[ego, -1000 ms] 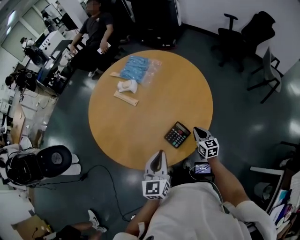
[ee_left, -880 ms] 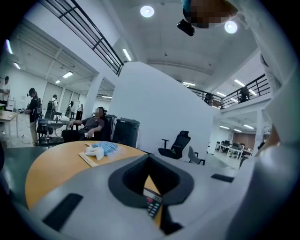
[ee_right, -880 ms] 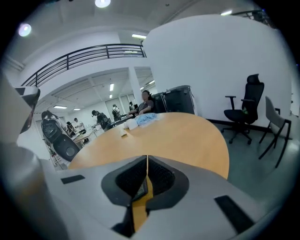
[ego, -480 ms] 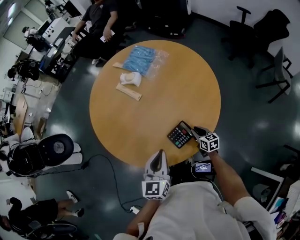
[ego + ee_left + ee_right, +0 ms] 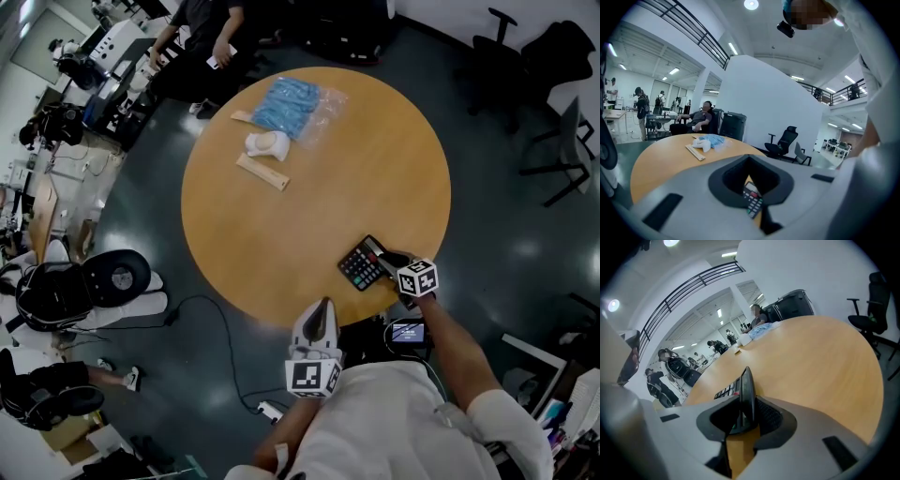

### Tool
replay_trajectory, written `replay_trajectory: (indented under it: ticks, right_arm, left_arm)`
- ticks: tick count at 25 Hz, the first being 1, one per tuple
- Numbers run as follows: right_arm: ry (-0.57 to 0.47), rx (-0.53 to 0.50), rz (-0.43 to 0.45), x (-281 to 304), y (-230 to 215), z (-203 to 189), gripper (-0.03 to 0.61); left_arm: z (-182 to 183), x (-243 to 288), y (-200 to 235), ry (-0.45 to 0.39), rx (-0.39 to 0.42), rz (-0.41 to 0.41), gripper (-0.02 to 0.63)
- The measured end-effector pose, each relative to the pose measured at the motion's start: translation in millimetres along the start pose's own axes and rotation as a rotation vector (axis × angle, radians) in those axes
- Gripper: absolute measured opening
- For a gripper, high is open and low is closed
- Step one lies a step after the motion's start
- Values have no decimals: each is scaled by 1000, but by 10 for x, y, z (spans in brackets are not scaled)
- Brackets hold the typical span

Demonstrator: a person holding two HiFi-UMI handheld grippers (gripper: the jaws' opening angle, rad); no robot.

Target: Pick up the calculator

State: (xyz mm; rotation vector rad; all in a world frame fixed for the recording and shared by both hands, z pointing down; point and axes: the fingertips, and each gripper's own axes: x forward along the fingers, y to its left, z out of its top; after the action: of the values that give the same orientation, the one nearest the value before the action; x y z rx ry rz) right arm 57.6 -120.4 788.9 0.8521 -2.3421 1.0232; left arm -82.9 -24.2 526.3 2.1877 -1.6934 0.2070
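The black calculator (image 5: 359, 265) lies at the near right edge of the round wooden table (image 5: 281, 234). My right gripper (image 5: 386, 260) is shut on its right end. In the right gripper view the calculator (image 5: 743, 385) stands edge-on, tilted up between the jaws of the right gripper (image 5: 746, 401). My left gripper (image 5: 322, 307) hovers just off the table's near edge, fingers together, holding nothing. Through the left gripper (image 5: 750, 161) I see the calculator (image 5: 752, 199) a little beyond it.
At the far side of the table lie a blue packet in a clear bag (image 5: 288, 101), a white bundle (image 5: 266, 143) and a wooden strip (image 5: 262, 172). A person (image 5: 202, 28) sits beyond them. Office chairs (image 5: 487, 47) stand far right; a cable (image 5: 202, 309) runs across the floor.
My right gripper moved left onto the calculator and closed on its right end. The left gripper stayed where it was. The head view has shifted slightly.
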Motion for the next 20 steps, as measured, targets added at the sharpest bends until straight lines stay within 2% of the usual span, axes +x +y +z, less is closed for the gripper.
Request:
replay_trajectory:
  ticks: [4,8,11,15,20]
  right_arm:
    - [-2,1,25,-26,70,26,90]
    - [-28,-117,-7,-132,307,159,69]
    - [-63,-206,-72,-247,502,249,55]
    - [-96,-312,-204,-461,627,323,55]
    - [-171,-357,-305,-938,933,553,55]
  left_arm:
    - [-39,-20,11,0,5,6,6]
    - [-31,-24,-8,-10,6,5,6]
    - [-4,-39,-16,-21,9,8,6]
    - [13,-54,-2,-43,21,18,6]
    - [51,-72,7,-59,18,11,6]
